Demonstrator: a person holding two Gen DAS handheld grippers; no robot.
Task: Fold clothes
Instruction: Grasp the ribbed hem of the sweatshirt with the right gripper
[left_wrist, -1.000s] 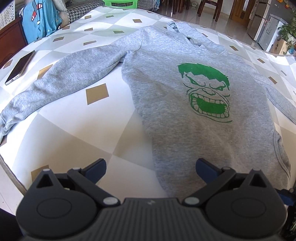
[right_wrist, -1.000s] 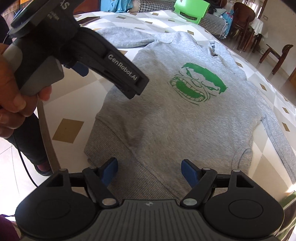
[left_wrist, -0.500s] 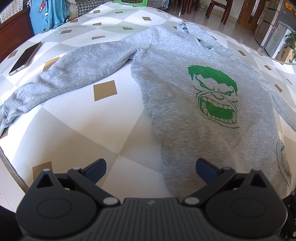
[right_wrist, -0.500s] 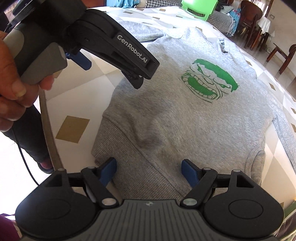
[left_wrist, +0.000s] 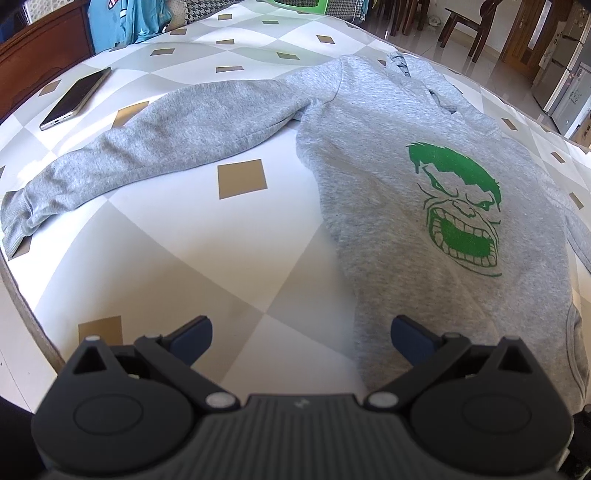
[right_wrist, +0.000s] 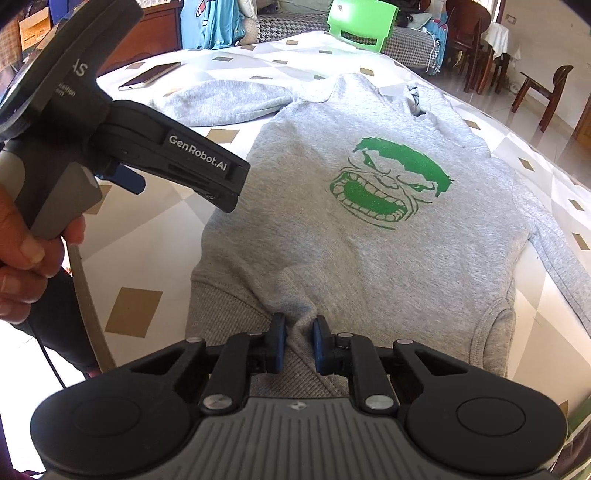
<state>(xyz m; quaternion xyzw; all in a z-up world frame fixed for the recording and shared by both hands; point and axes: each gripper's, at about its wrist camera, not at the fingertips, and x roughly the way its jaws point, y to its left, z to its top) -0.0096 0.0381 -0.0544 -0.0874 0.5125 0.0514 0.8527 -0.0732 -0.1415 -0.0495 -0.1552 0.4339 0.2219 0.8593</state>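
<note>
Sweatshirt: grey sweatshirt (right_wrist: 332, 251) with a green face print (right_wrist: 388, 188) lies face up and spread flat on the checked tabletop (left_wrist: 184, 258), hem toward the person, neck away
Sleeves: left sleeve (left_wrist: 166, 147) stretched out sideways, its cuff at the table edge; right sleeve (right_wrist: 561, 251) runs down along the body; neither is folded in
Right gripper: right gripper (right_wrist: 298, 339) has its fingers drawn nearly together, pinching a ridge of cloth at the ribbed hem (right_wrist: 236, 325)
Left gripper: left gripper (left_wrist: 301, 334) is spread wide, holding nothing, above bare table just beside the hem's left corner
Progress: no fold shows; I judge the task at its very start, with one hem grip made
Left to do: the second hem grip, then sleeves and body folds
Nearby: a phone (left_wrist: 75, 98) lies well apart from the sleeve
</note>
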